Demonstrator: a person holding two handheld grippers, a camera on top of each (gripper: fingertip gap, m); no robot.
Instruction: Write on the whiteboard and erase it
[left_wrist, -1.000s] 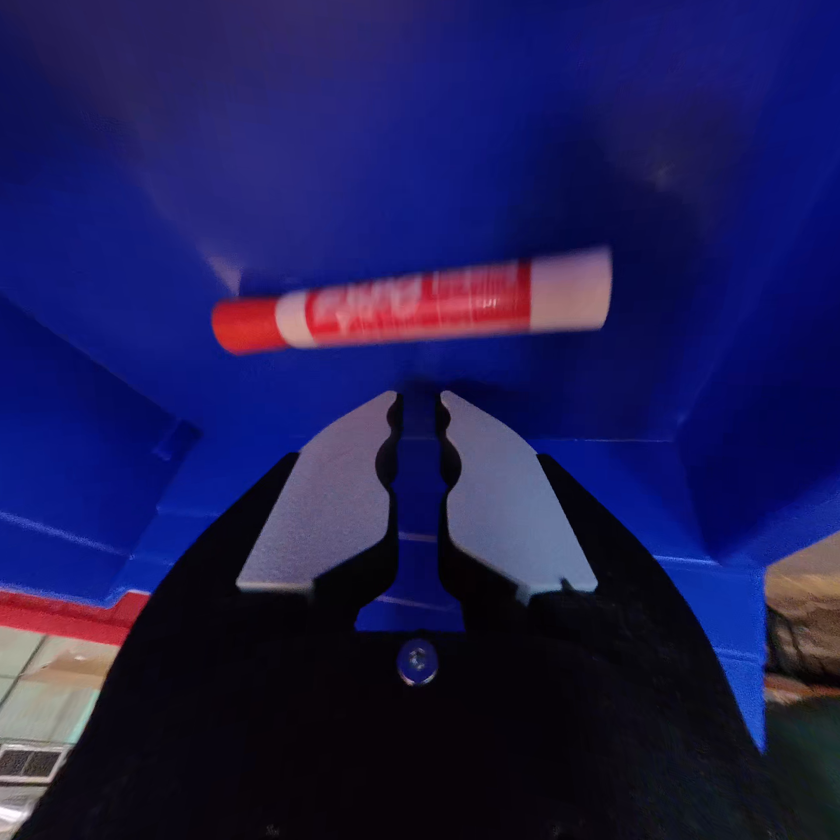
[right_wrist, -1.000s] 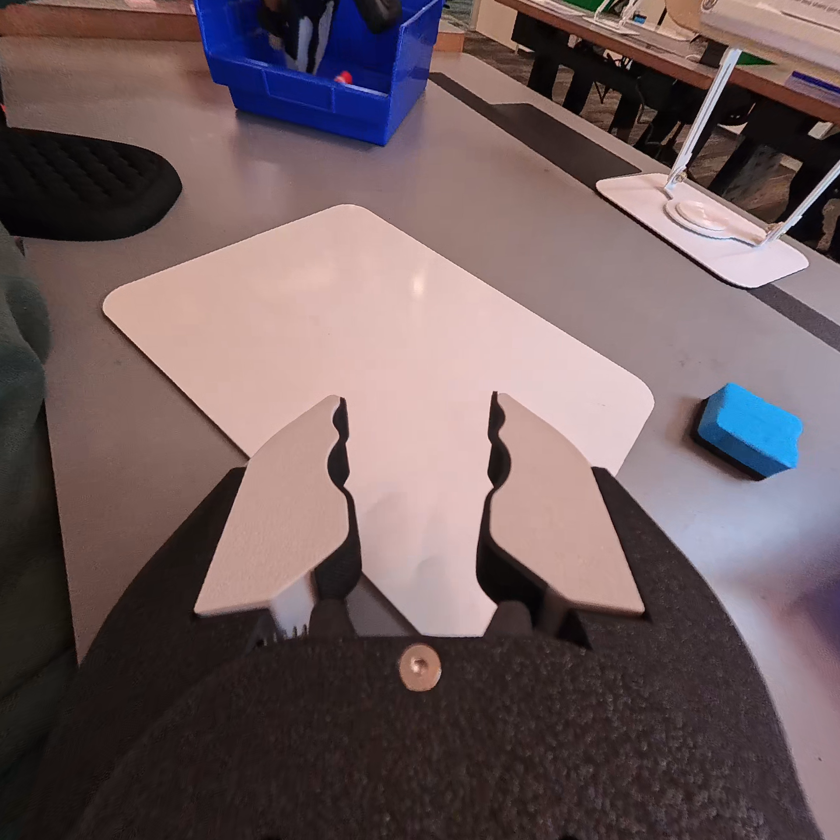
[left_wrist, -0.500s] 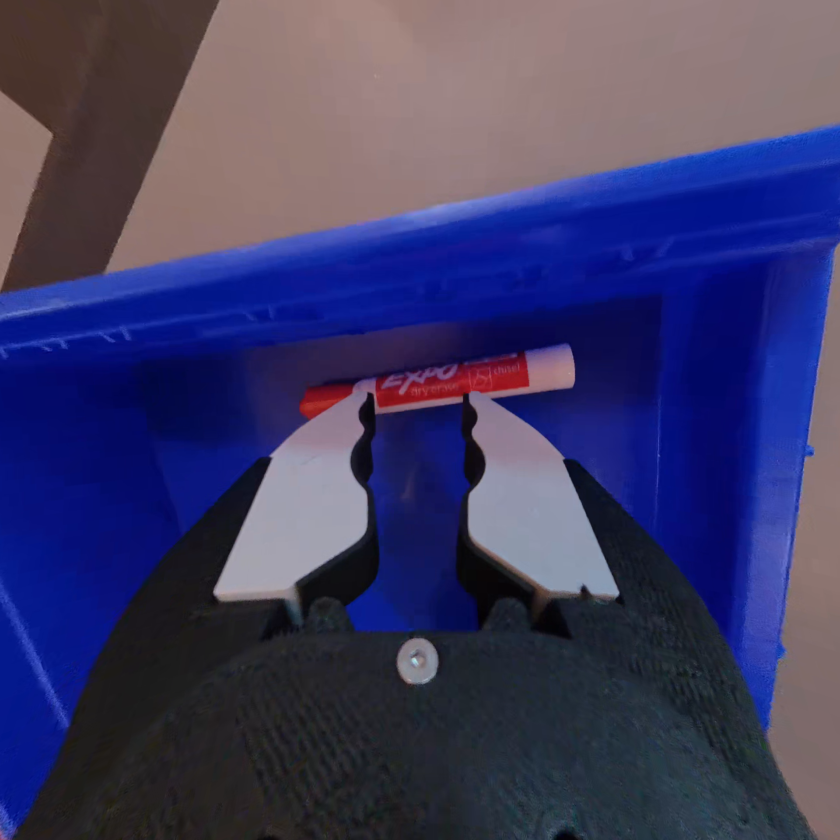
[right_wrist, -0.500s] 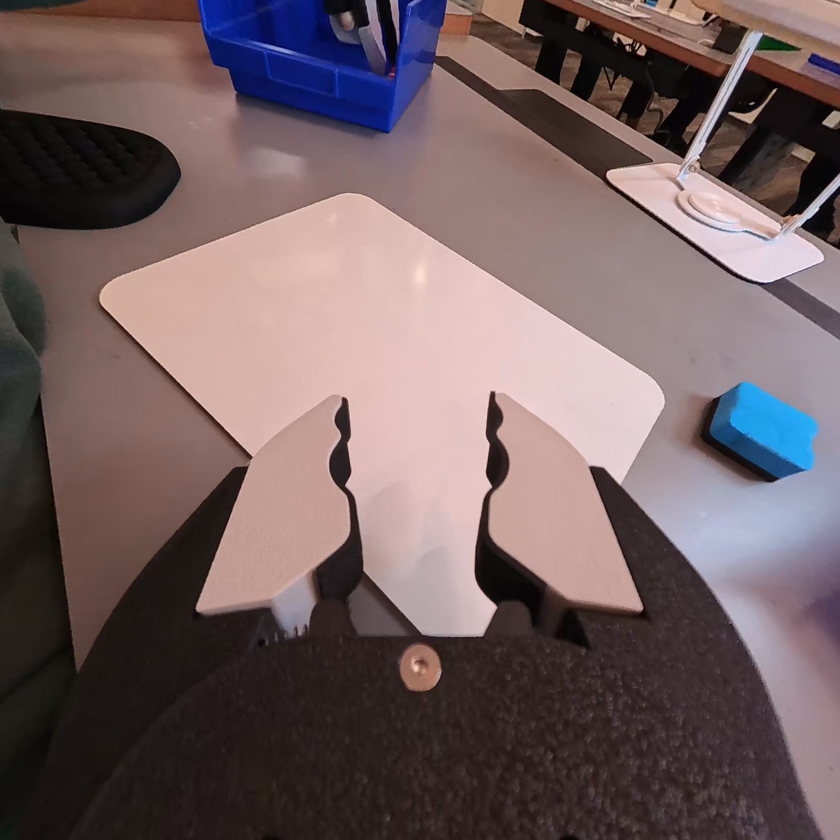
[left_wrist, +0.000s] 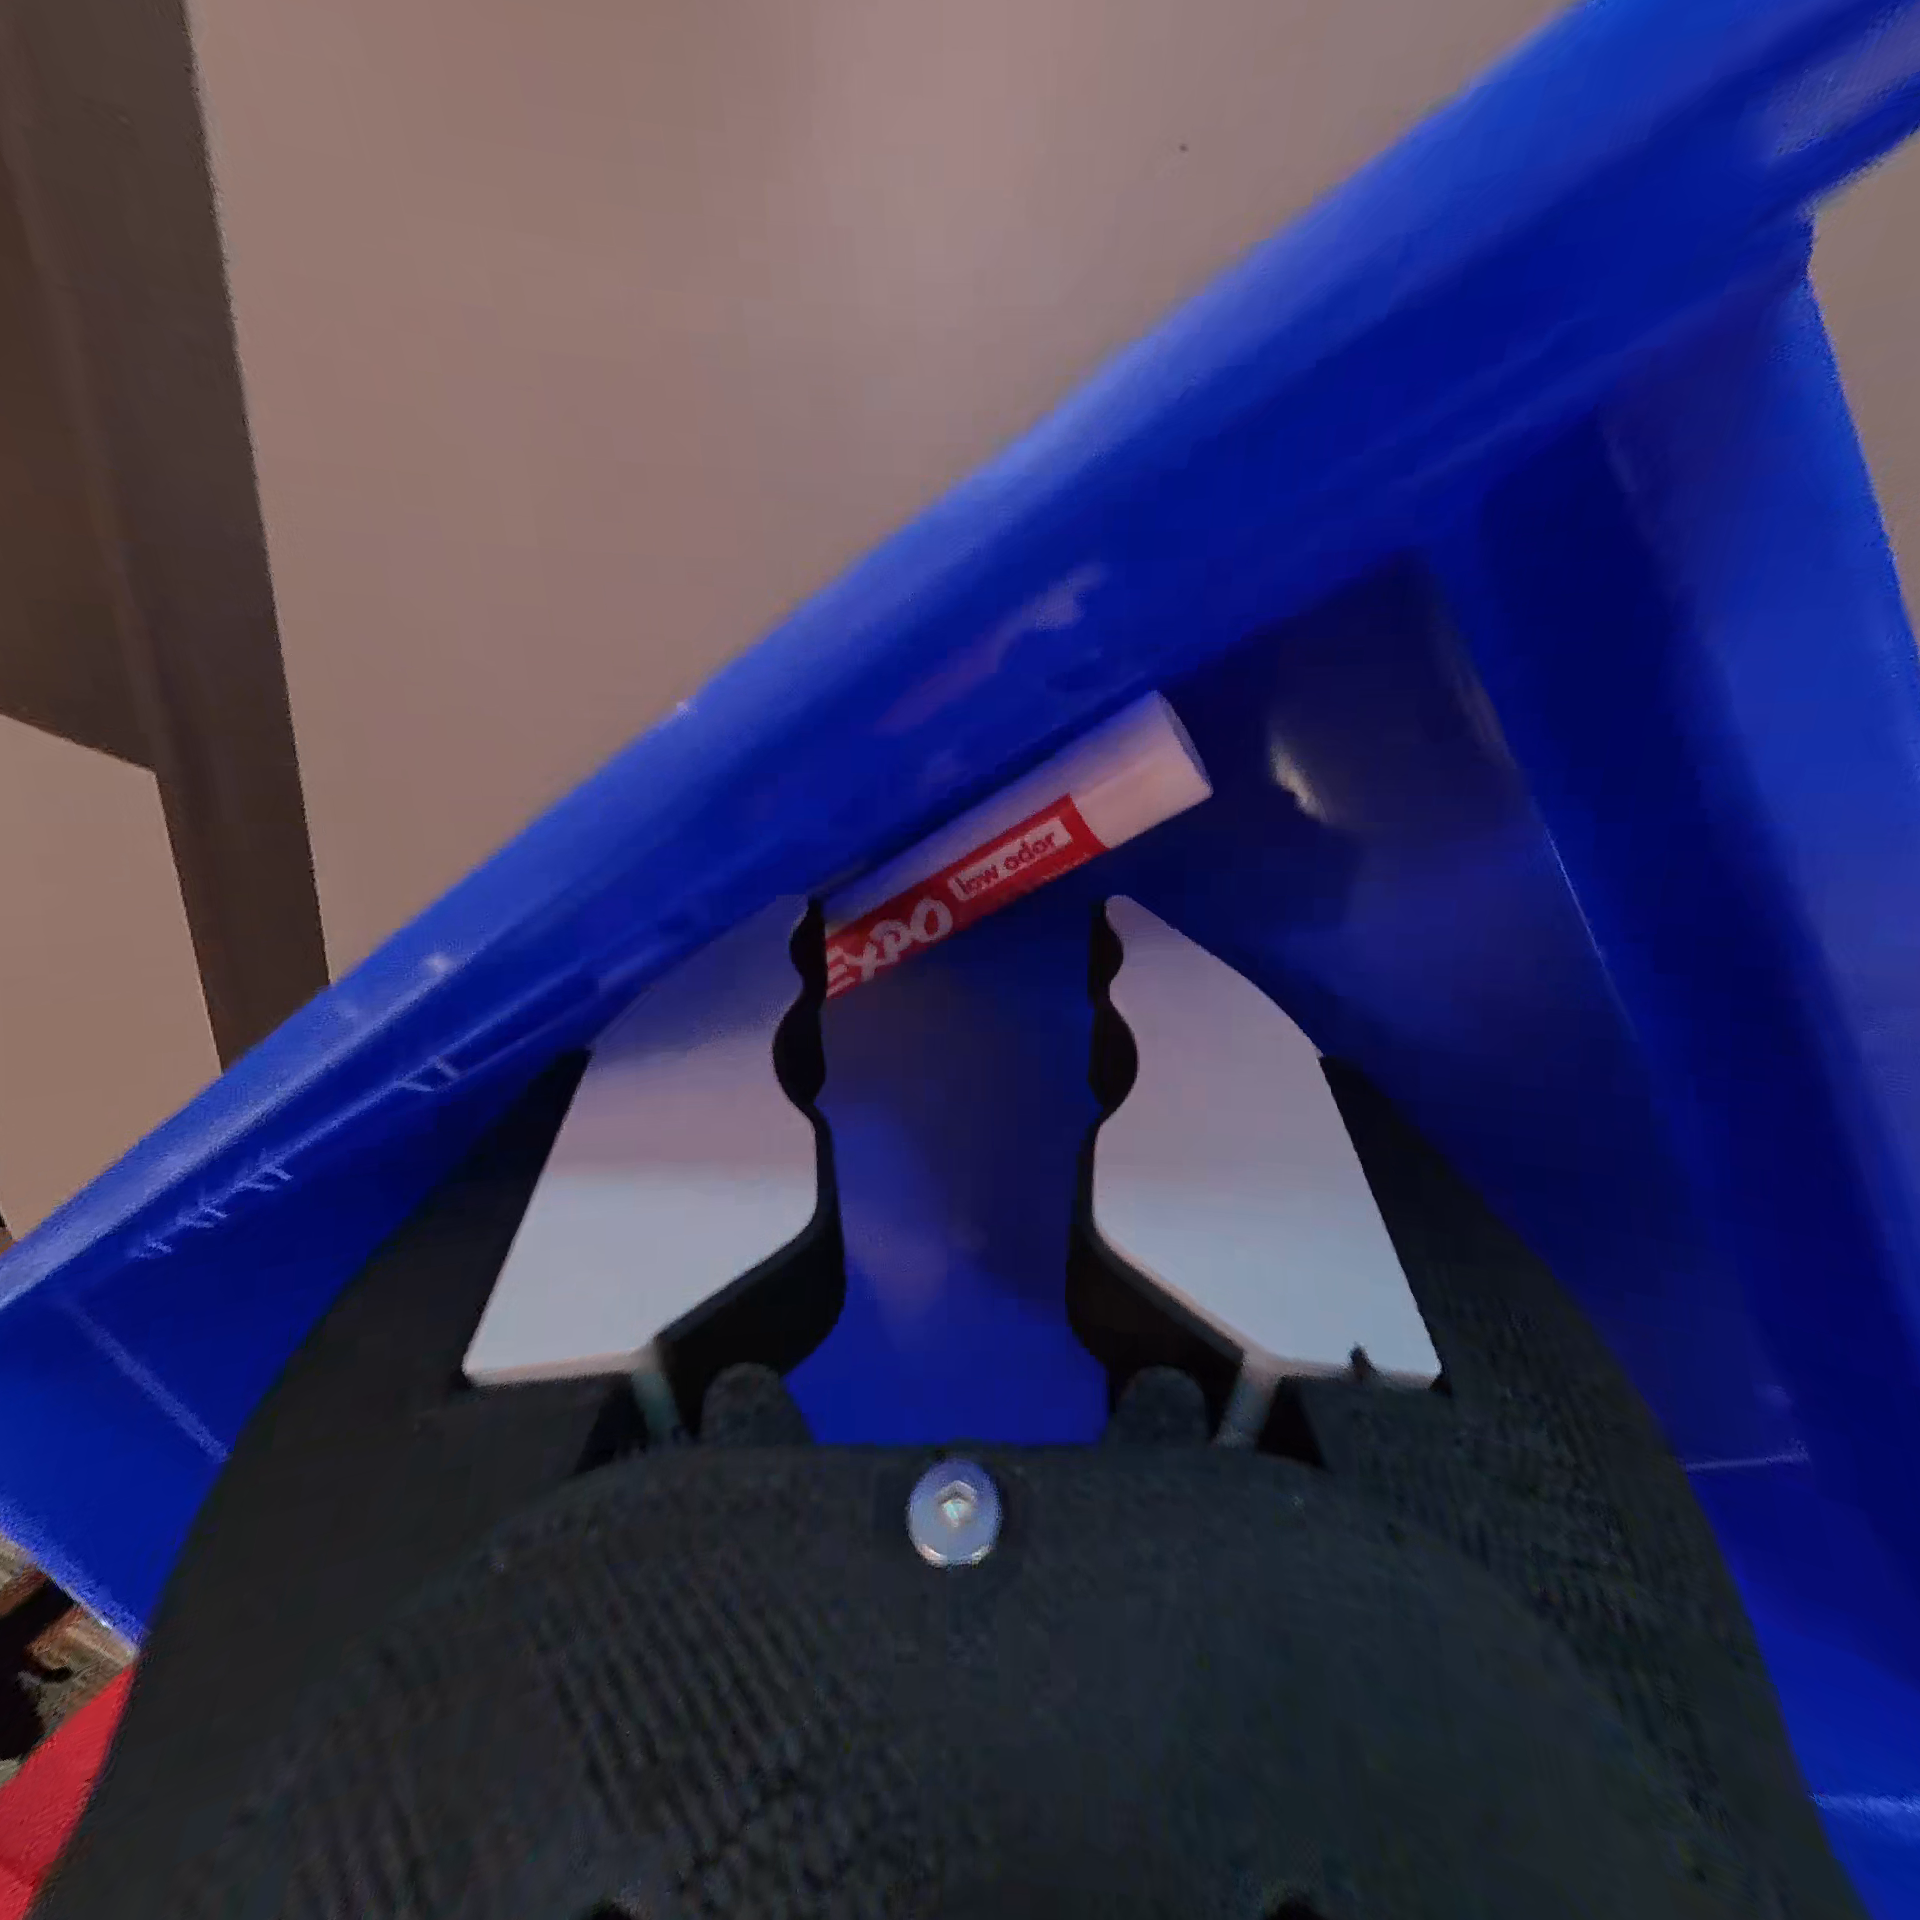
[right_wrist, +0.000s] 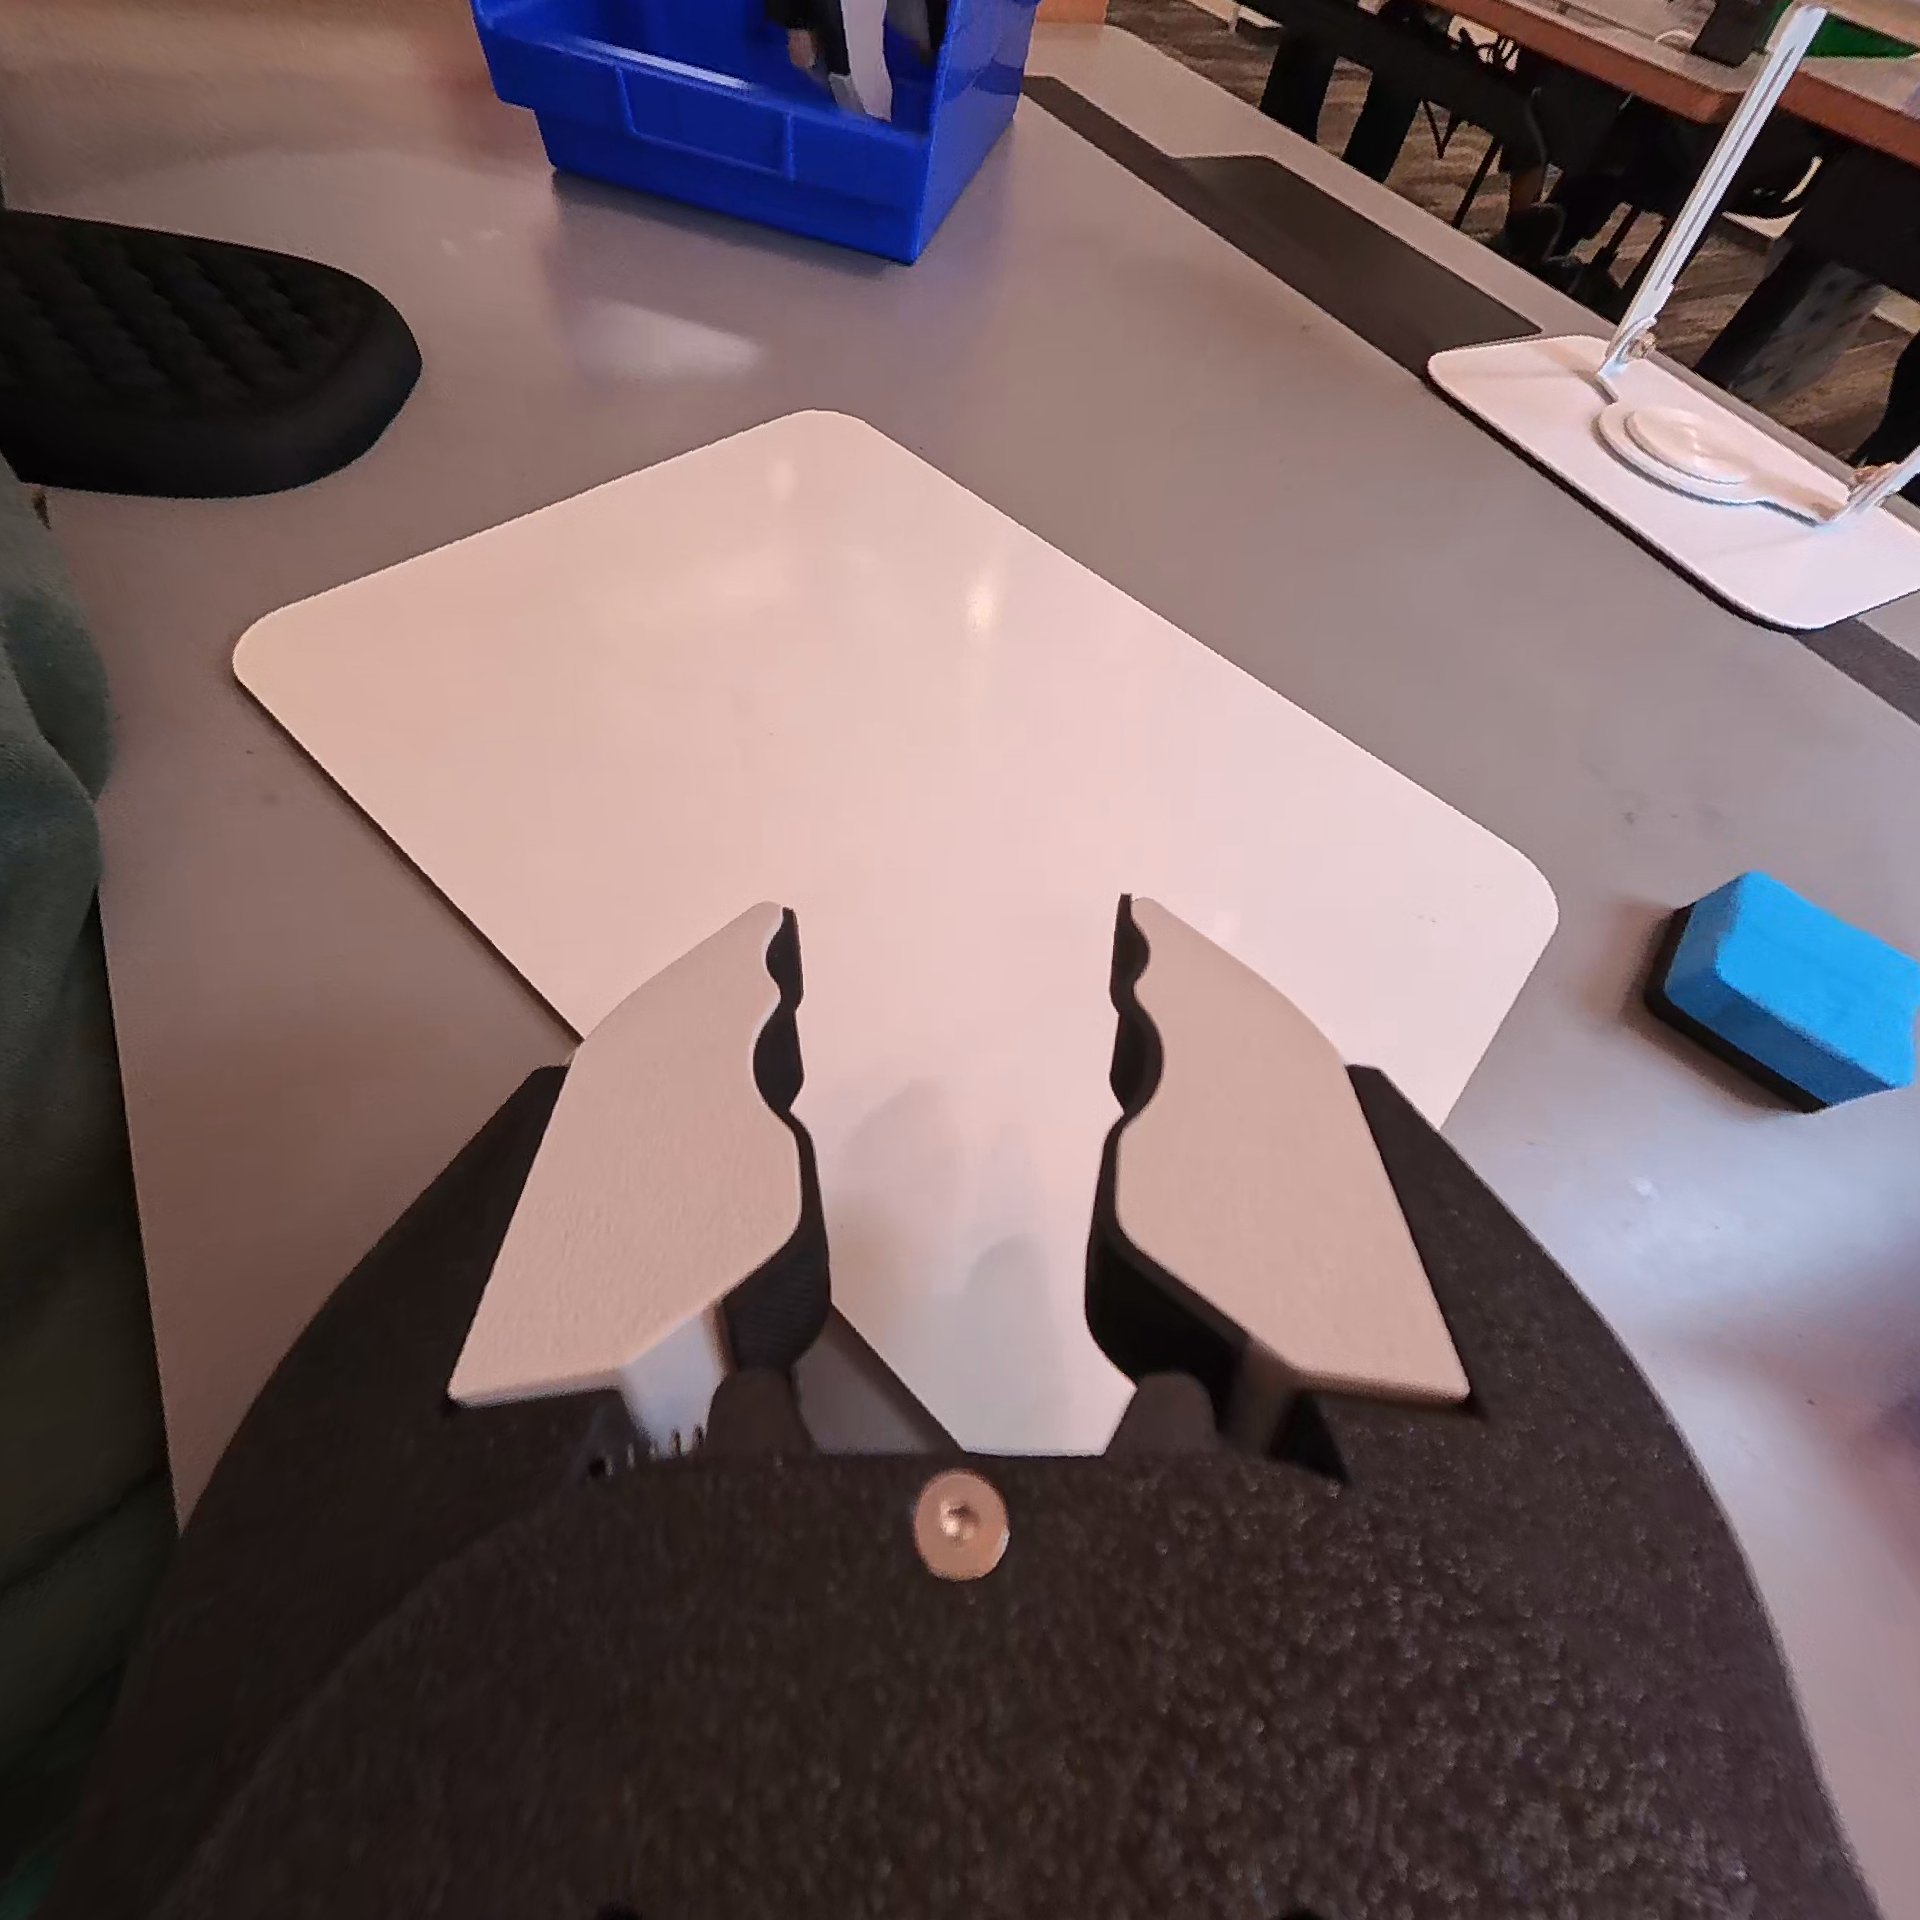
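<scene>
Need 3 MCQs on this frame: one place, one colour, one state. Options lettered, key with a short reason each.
1. Where does the red-and-white dry-erase marker lie?
A. on the whiteboard
B. inside the blue plastic bin, against its wall
C. beside the eraser

2. What colour is the top of the foam block eraser to the right of the white rounded-corner whiteboard?
A. light blue
B. yellow
C. green

3. How do the fingers of the right gripper stand?
A. shut on the marker
B. shut on the eraser
C. apart, with nothing between them

Key: 1 B, the left wrist view shows the marker along the bin's inner wall. 2 A, the block has a light blue top over a black base. 3 C, only bare whiteboard shows between the spread fingers.
</scene>
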